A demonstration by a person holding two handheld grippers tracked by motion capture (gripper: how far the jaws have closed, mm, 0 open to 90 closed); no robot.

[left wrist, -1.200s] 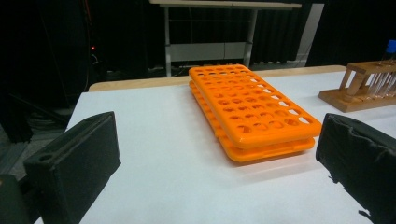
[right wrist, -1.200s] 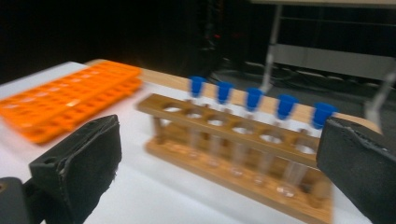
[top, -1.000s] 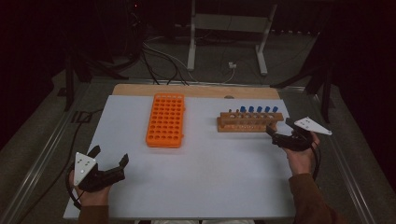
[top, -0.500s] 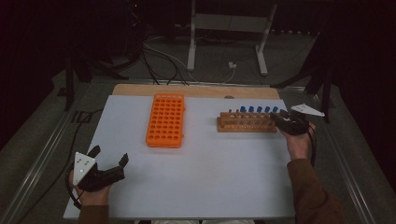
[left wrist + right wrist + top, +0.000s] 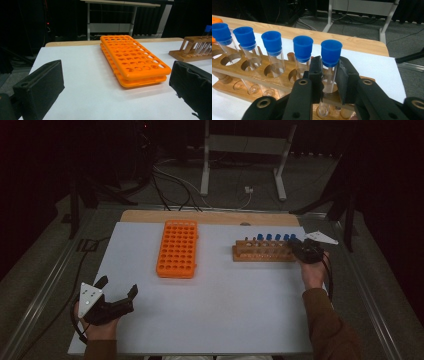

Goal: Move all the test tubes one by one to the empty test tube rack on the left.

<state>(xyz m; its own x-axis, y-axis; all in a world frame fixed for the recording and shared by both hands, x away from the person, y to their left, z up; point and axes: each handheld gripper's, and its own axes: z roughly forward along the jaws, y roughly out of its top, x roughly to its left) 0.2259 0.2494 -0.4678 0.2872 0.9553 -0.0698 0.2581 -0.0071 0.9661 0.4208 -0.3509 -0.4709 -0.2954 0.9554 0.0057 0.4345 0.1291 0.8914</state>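
Note:
A wooden rack [image 5: 260, 254] [image 5: 259, 75] on the right of the white table holds several blue-capped glass test tubes in a row. My right gripper [image 5: 298, 248] [image 5: 329, 68] is at the rack's right end. Its jaws have just been closing, and the pads now press on the end test tube [image 5: 331, 53] just under its blue cap, the tube still standing in its hole. My left gripper [image 5: 118, 286] [image 5: 116, 75] rests open near the table's front left corner, nothing between its pads, facing an empty orange tube rack [image 5: 177, 249] [image 5: 135, 60].
The white table top [image 5: 225, 310] is bordered by a wooden strip [image 5: 210, 216] at its far edge. A metal stand [image 5: 240, 150] and cables lie on the floor beyond. Metal rails run along both sides of the table.
My right gripper moved in to the right end of the wooden rack and its jaws closed on the end tube. The left gripper kept still.

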